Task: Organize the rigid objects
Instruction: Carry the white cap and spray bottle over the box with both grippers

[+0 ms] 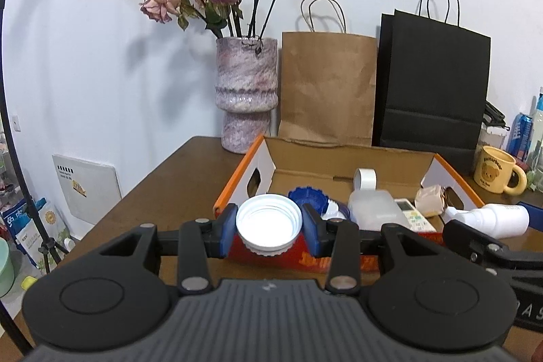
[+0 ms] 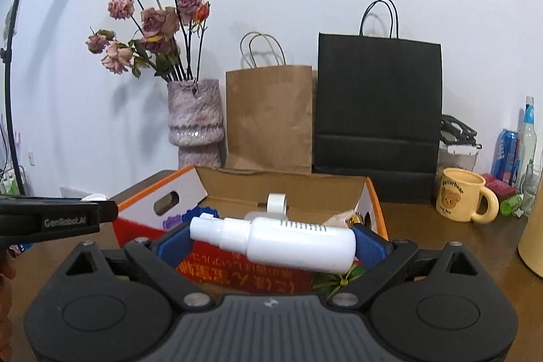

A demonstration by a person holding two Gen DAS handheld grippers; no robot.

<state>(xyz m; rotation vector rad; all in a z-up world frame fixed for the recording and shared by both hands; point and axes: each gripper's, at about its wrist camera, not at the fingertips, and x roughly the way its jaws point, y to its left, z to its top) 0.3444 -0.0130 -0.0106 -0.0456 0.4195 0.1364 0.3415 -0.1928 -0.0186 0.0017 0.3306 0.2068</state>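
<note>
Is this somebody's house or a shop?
Probably a home, a lived-in room. On the brown table sit a vase of dried roses, a yellow bear mug and paper shopping bags, with a cardboard box of household bits.

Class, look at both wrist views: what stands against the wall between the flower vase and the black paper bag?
A brown paper bag with twisted handles stands between the vase and the black bag, behind the cardboard box; both views show it.
</note>
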